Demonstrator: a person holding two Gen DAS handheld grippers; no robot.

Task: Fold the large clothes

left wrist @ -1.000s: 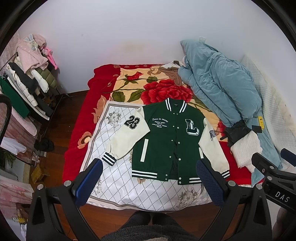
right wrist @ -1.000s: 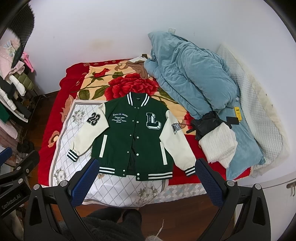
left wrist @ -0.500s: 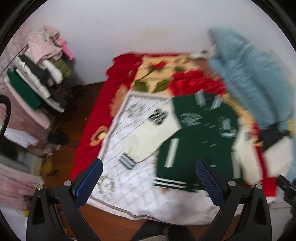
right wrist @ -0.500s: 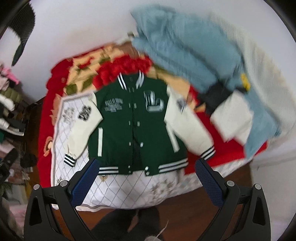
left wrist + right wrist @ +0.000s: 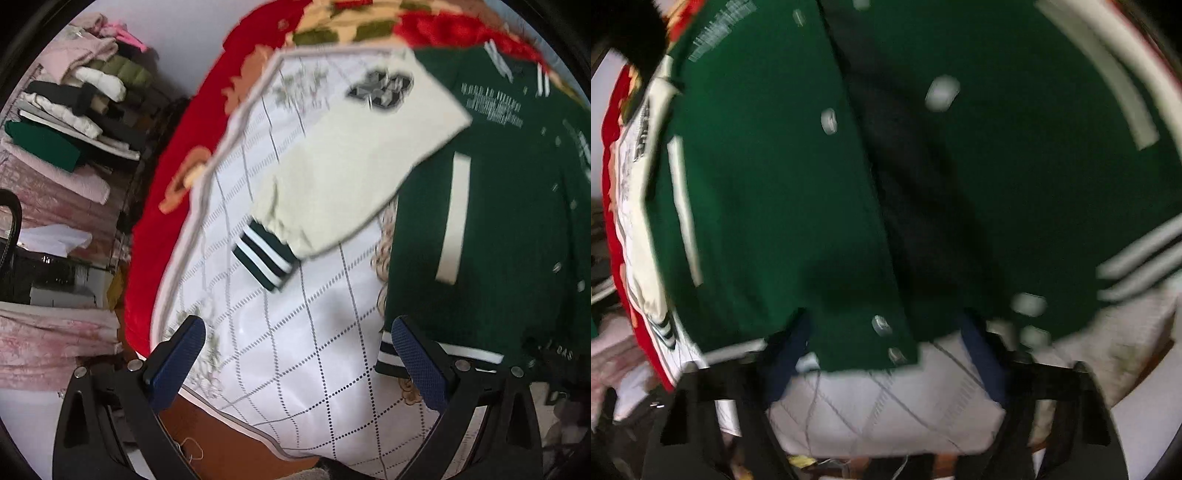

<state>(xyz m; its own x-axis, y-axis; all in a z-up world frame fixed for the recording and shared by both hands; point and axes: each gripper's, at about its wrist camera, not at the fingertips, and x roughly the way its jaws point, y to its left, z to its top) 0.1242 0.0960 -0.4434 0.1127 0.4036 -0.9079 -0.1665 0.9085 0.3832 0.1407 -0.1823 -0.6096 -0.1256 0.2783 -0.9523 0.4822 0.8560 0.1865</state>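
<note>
Both grippers dropped; right gripper (image 5: 886, 354) closing, straddling jacket (image 5: 775, 184) hem; left gripper (image 5: 295, 365) open.

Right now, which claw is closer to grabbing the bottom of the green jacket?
The right claw, probably. Its jaws have just been closing and already straddle the jacket's bottom hem by the snaps, though nothing is pinched yet. The left claw is open over the white quilted sheet, beside the hem corner.

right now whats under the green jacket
The green jacket lies on a white quilted sheet, spread over a red floral blanket. What sits under the jacket's body is covered.
</note>
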